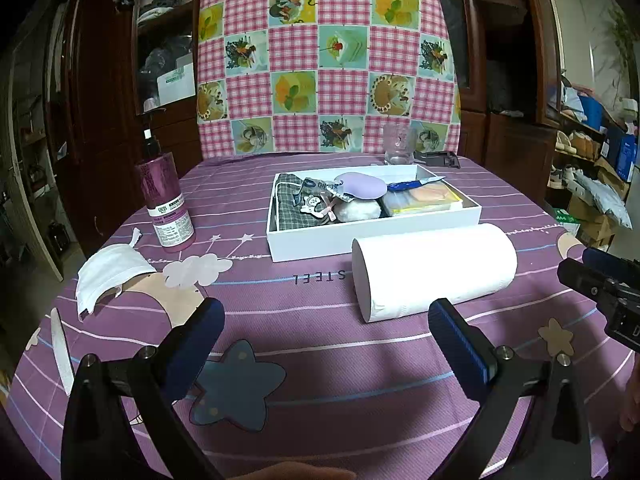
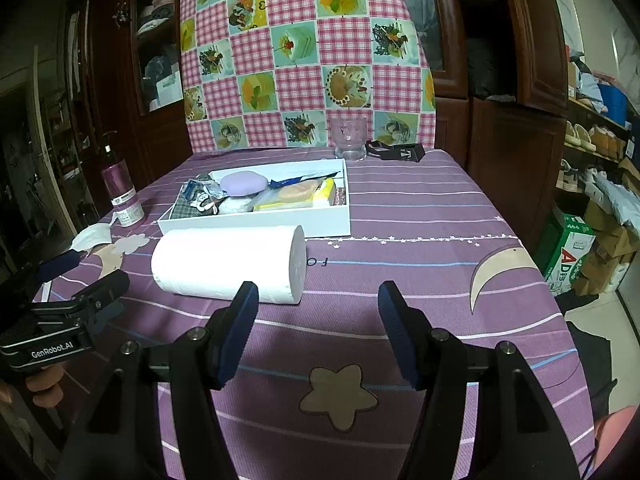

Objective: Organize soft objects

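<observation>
Nearest, left gripper (image 1: pixel 324 334) and right gripper (image 2: pixel 318 316) spread wide, grasping nothing, above purple star-print tablecloth (image 2: pixel 420 280). Beyond, paper towel roll (image 1: pixel 434 270) on its side, touching white box (image 1: pixel 304 246) of soft items; face mask (image 1: pixel 106 276) near left. Farthest, checkered cloth (image 1: pixel 324 60), dark wooden cabinets (image 2: pixel 516 60).

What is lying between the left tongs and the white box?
The paper roll lies on its side between the left tongs and the box, just before its front wall; the left wrist view shows it.
</observation>
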Available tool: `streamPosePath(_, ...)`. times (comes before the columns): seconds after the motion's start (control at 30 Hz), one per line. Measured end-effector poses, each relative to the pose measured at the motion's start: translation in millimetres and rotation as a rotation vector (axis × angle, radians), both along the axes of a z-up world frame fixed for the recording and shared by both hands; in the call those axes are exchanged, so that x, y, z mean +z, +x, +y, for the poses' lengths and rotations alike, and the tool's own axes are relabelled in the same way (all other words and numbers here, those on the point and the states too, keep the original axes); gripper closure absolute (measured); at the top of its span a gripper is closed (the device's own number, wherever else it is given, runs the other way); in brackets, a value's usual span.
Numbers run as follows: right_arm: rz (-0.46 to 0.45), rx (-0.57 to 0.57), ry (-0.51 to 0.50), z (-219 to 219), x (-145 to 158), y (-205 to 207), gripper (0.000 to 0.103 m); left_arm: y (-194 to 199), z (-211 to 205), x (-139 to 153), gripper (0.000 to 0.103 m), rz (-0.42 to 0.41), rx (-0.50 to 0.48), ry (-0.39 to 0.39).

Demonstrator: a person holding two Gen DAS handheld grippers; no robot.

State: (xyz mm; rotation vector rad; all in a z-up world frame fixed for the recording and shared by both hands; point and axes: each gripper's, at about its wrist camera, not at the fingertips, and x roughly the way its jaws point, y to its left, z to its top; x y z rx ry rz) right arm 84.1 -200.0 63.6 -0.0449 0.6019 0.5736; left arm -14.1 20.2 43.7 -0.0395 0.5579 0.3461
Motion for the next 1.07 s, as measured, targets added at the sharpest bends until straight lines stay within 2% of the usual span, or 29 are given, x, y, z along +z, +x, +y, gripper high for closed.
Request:
streamPosePath(0.73, 0.001, -0.001, -0.001, 0.6, 0.2, -0.8, 0.040, -0.6, -0.7, 2.6, 0.000, -0.005, 0.003, 0.011)
streamPosePath(1.07, 0.023, 0.012, -0.019, 4.0, -2.1, 1.1, 0.040, -4.3, 0.3, 7.0, 0.000, -0.034, -0.005, 0.010)
